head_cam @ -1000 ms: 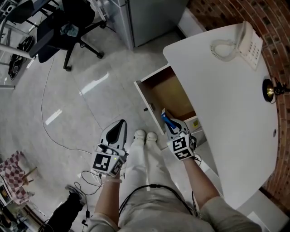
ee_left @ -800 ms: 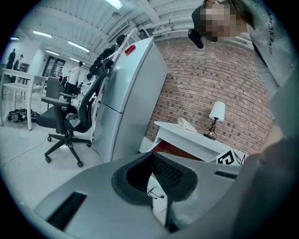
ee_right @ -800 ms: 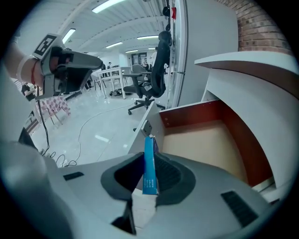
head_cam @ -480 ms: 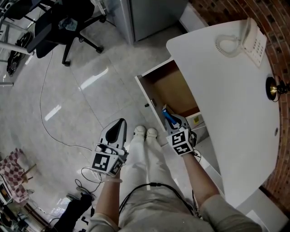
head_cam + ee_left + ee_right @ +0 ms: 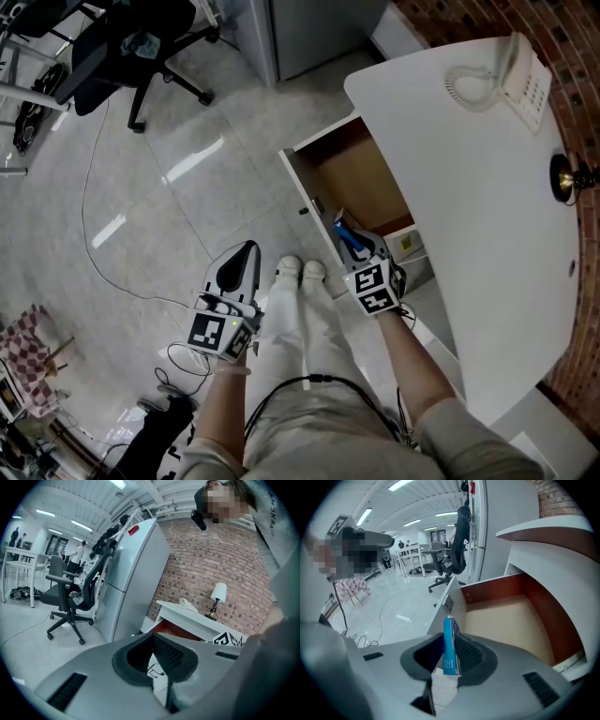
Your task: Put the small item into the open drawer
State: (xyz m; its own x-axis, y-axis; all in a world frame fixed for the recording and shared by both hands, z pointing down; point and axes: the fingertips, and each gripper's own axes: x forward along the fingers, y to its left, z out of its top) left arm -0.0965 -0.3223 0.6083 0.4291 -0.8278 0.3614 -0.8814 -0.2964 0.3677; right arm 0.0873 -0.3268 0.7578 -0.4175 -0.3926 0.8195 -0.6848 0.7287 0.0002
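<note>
One small blue box (image 5: 449,645) stood edge-up, pinched between the nearly closed jaws of the right hand-held gripper (image 5: 450,654). Just ahead of and below those jaws lay the open drawer (image 5: 513,620), its bottom bare, under the white worktop (image 5: 487,187). The pick-up looked done and the carry almost done. Left to do, by my judgement: ease forward over the drawer's bottom, lower, and release. The left hand-held gripper (image 5: 242,259) hung off to the side over the floor, jaws together on nothing.
</note>
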